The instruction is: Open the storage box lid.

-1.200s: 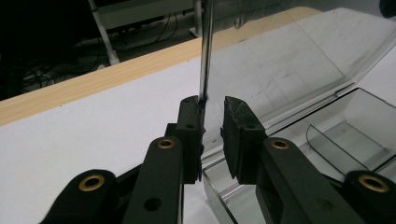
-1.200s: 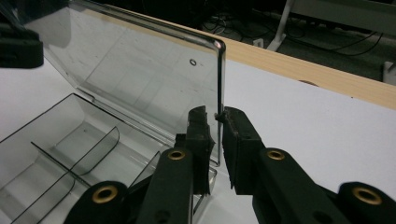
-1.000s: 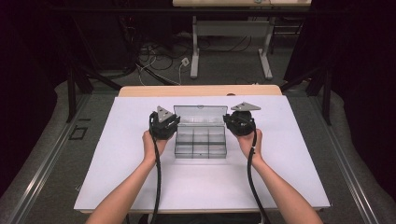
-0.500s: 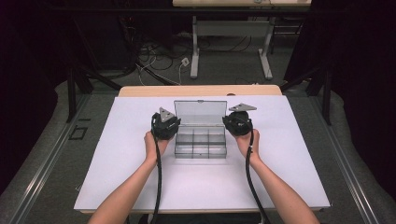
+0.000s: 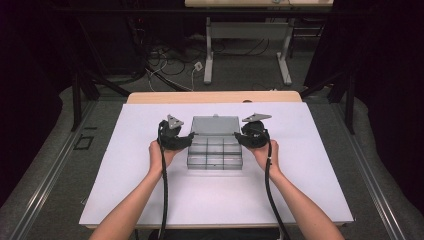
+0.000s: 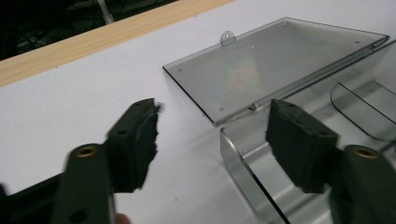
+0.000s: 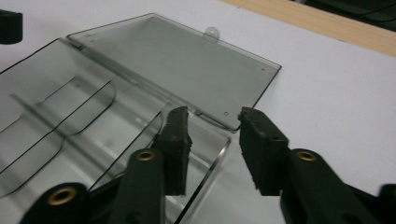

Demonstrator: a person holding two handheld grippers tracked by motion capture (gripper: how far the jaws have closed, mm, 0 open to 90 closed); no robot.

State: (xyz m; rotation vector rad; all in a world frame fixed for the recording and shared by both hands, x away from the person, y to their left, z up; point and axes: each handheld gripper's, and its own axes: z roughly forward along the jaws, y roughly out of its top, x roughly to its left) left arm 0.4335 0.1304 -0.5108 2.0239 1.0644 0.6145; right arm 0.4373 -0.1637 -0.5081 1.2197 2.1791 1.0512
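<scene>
Near the left claw (image 6: 212,140), the box's (image 5: 215,152) bottom edge is cut off by the frame, and its smoked clear plastic makes the inner dividers hard to trace. That claw's jaws have just been opening and stand wide, straddling the box's thin left wall without pressing it. The right claw (image 7: 212,135) has also just been opening; its jaws stand parted over the right wall's corner, gripping nothing. Beyond both claws the flat hinged lid (image 7: 173,60) lies open on the smooth white table (image 5: 125,165), with bare room outward to each side.
</scene>
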